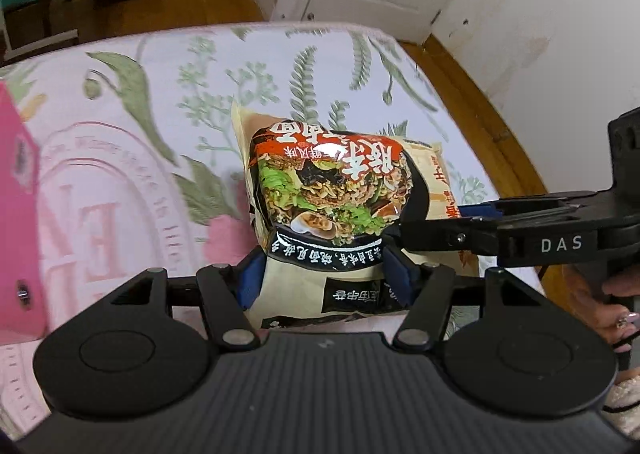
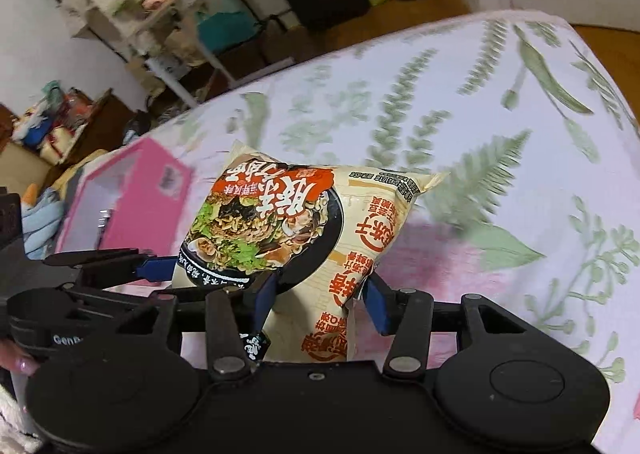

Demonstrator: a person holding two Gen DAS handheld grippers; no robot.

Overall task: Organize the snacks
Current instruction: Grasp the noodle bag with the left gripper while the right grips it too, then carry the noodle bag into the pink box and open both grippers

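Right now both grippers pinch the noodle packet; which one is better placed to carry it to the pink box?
Probably left. The pink box lies on the left gripper side, and the right gripper would have to cross over. Both clamp the noodle packet.

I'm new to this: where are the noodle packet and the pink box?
noodle packet (image 1: 320, 190): left wrist view, on its printed bowl picture.
pink box (image 2: 136, 198): right wrist view, on its top face.

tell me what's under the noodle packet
The noodle packet is held by both grippers above the floral bedsheet. Only sheet shows around it; the patch directly beneath is hidden by the packet.
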